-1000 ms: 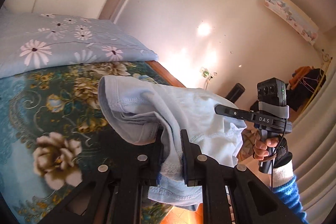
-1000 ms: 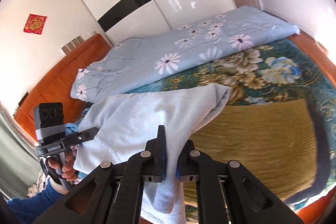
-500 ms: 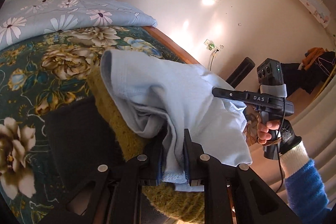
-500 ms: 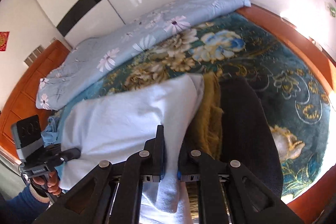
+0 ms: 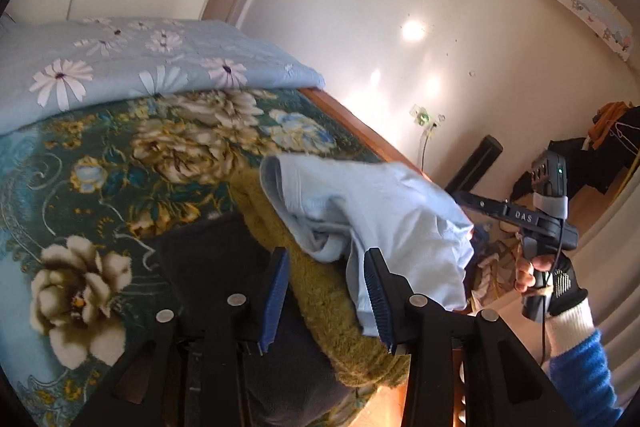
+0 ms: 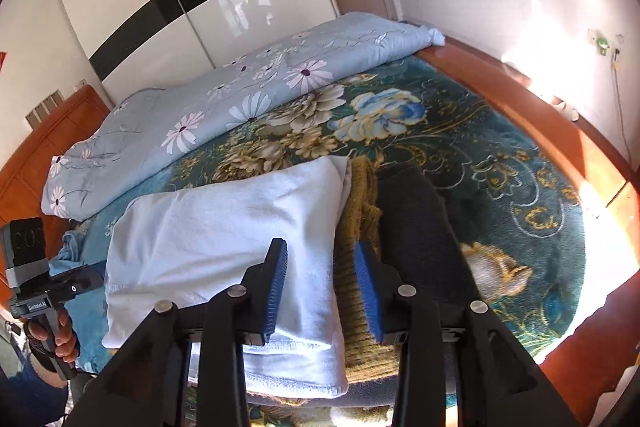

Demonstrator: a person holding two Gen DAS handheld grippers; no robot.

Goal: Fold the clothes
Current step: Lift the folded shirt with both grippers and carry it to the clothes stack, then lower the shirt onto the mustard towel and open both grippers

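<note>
A folded light blue garment [image 6: 224,251] lies on a mustard knit garment [image 6: 360,211], which lies on a folded dark garment [image 6: 416,227] on the bed. In the left wrist view the light blue garment [image 5: 384,211] is bunched at its near edge on the mustard knit [image 5: 332,311] and the dark garment [image 5: 208,267]. My left gripper [image 5: 326,267] is open, with cloth touching its right finger. My right gripper [image 6: 320,263] is open above the blue garment's edge and the knit. Each gripper shows in the other's view, the right [image 5: 536,223] and the left [image 6: 40,287].
The bed has a teal floral blanket [image 6: 460,131] and a light blue daisy quilt [image 6: 224,95] at the back. An orange wooden bed frame [image 6: 560,131] runs along the right. A white wardrobe [image 6: 200,3] stands behind. Clothes [image 5: 608,131] hang by the wall.
Both grippers have opened and let go of the light blue garment. It has come down onto the mustard knit and dark garment on the bed.
</note>
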